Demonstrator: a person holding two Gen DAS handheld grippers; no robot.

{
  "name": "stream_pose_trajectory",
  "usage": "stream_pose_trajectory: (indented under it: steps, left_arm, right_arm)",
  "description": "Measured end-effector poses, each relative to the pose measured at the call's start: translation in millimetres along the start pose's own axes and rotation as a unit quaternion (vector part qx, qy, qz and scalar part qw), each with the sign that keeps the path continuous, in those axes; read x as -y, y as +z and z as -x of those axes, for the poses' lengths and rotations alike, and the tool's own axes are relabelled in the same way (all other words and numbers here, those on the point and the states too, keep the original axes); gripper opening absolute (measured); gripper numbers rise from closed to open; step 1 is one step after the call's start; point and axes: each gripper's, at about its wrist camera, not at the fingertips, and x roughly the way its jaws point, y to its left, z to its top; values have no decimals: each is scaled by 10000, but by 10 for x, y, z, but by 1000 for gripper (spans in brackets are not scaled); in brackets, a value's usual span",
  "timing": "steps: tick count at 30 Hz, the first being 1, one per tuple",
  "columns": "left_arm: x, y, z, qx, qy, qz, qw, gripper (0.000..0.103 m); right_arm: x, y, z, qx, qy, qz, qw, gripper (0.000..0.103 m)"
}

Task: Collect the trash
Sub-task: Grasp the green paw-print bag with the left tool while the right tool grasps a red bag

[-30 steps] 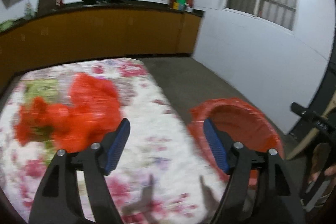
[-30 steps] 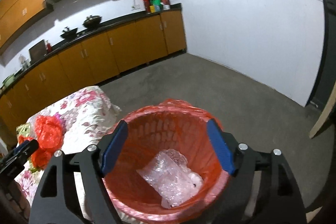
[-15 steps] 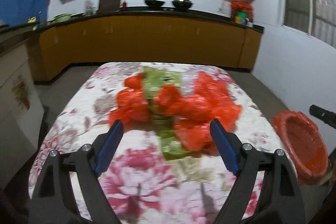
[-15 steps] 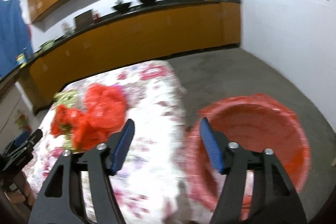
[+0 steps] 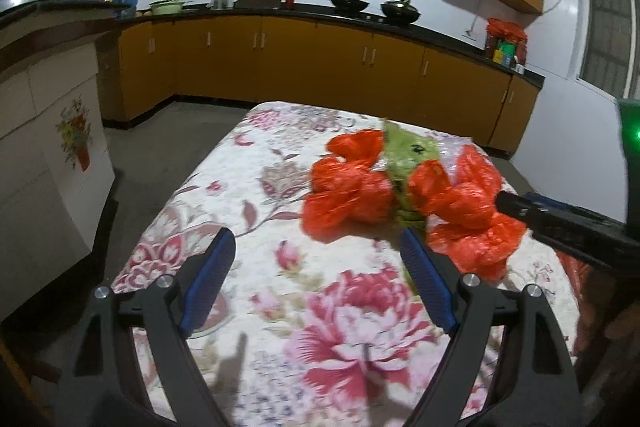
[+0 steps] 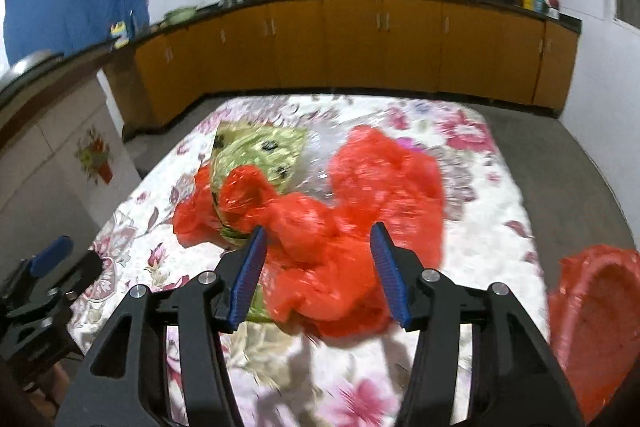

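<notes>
On the table: a floral tablecloth [image 5: 340, 311] covered the top, and a heap of trash lay on it.
Red bags: crumpled red plastic bags [image 6: 360, 211] sat in a cluster near the middle of the cloth; in the left wrist view they [image 5: 460, 199] lay toward 1 o'clock of that gripper.
Green wrapper: a green wrapper [image 6: 260, 151] lay under and behind the red bags, toward 11 o'clock in the right wrist view.
Clear film: a bit of clear plastic film [image 6: 316, 155] showed between the wrapper and the bags, blurred.
Left gripper: the left gripper [image 5: 316, 279] hung over bare cloth with its jaws spread wide and nothing between them.
Right gripper: the right gripper [image 6: 318, 267] hung over the red bags, jaws partly apart after just closing further; red plastic showed in the gap, but whether the pads pressed on it could not be told.
Bin: a red-lined bin [image 6: 596, 307] stood off the table edge at 4 o'clock in the right wrist view.
Background: orange cabinets [image 5: 320, 63] ran along the far wall at 12 o'clock.
</notes>
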Motion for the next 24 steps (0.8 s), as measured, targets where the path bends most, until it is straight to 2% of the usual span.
stream_pose_trajectory:
  steps: [4,5,6,7,9,13,16,19,24]
  left_arm:
    - [-148,-8,-22,-69,61,120,9999,83]
    - [-176,-10,-35,-84,62,146,9998,83]
    - [-182,-9,-44,-96,58,165,9998,83]
    - [-184,-5,-50,-109,47,181,9998,83]
    - [-172,0,-85,-137,-2,205,9997,83]
    - [-49,-5,-174,-219,-164,179,9995,83]
    - [92,6,-245,-277,-307,113,9991,83]
    - [324,39,-363,-309,-454,30,9985,82]
    - [686,79,-703,-553,-555,-69,9969,72]
  right_arm:
    - [-55,-78,-310,-362,-254,230,9988,54]
    - [-53,-95,-354,-423,-289,263,9983,50]
    - [-49,-112,-381,-490,-304,293,9979,37]
    - [-40,-130,-366,-502,-279,280,9980,30]
    - [-9,-138,-264,-444,-156,170,9987,26]
    - [113,-117,134,-113,68,-150,9998,25]
    - [248,-147,451,141,81,-324,9993,25]
    - [425,-215,681,260,-133,-431,9986,25]
    - [759,-368,819,219,-500,-708,9960,25]
